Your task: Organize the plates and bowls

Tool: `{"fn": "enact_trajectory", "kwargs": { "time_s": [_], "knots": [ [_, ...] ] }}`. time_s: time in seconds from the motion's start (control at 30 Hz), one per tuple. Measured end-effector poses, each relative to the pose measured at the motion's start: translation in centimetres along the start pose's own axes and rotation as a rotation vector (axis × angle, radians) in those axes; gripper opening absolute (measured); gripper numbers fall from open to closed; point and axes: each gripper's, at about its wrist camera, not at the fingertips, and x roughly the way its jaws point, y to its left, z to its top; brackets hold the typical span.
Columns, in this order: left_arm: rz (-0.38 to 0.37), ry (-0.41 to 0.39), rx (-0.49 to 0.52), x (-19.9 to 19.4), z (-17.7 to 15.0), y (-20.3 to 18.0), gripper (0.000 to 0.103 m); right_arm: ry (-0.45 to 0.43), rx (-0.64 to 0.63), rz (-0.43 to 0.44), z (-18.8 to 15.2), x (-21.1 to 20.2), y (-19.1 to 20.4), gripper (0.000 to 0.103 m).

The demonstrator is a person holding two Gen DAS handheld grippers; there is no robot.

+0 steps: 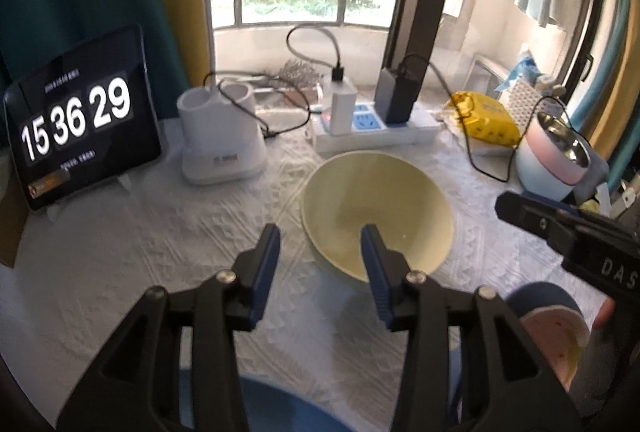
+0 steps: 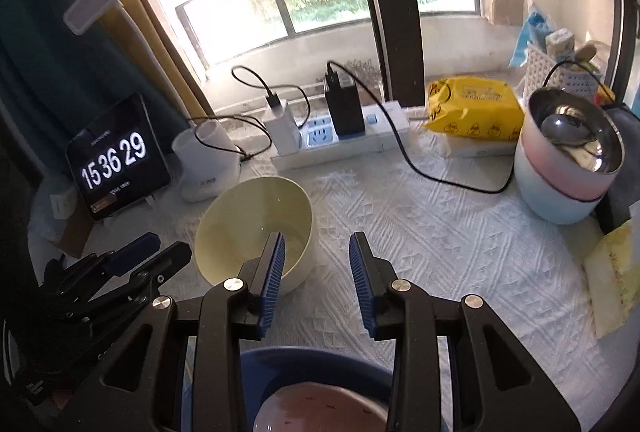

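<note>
Broadly, the worktop (image 2: 460,256) is covered by a white textured cloth and runs back to a window sill. On it, toward the left-centre, sits a pale yellow bowl (image 1: 376,210), upright and empty, resting on the cloth by itself. At the right edge stands a stack of 2 bowls (image 2: 560,188), pink over pale blue, with a steel inner bowl and a spoon on top. Close under the cameras lies a blue plate (image 2: 320,368) carrying a pinkish dish (image 2: 320,408). Behind the yellow bowl stretches a white power strip (image 2: 340,146) with chargers plugged in, and a yellow packet (image 2: 476,104) lies to its right. A tablet clock (image 1: 80,120) at the left reads 15 36 29, next to a white holder (image 1: 220,140). The left gripper (image 1: 320,252) hangs over the yellow bowl's near-left rim, jaws spread, 1 finger over the bowl's inside and nothing pinched. The right gripper (image 2: 316,264) hovers just right of that bowl, jaws likewise spread and empty.
</note>
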Motion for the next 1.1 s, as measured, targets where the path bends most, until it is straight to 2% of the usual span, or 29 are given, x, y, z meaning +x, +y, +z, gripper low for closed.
{"fn": "enact_trajectory", "kwargs": {
  "time_s": [0.33,0.47,0.63,0.93,1.1],
  "knots": [
    [-0.019,0.081,-0.075,3.0,0.2,1.4,0.044,0.122,0.012,-0.006,0.8,3.5,0.9,0.036],
    [-0.01,0.113,-0.076,4.0,0.4,1.5,0.044,0.17,0.041,-0.004,1.1,5.1,1.2,0.042],
    [-0.006,0.141,-0.051,4.8,0.6,1.1,0.044,0.225,0.069,-0.008,0.9,7.1,2.0,0.042],
    [0.003,0.174,-0.03,5.8,0.8,0.4,0.044,0.255,0.115,-0.029,0.8,8.8,1.7,0.043],
    [0.007,0.191,-0.029,6.3,0.7,-0.1,0.044,0.283,0.156,-0.012,0.5,9.9,1.1,0.043]
  ]
}}
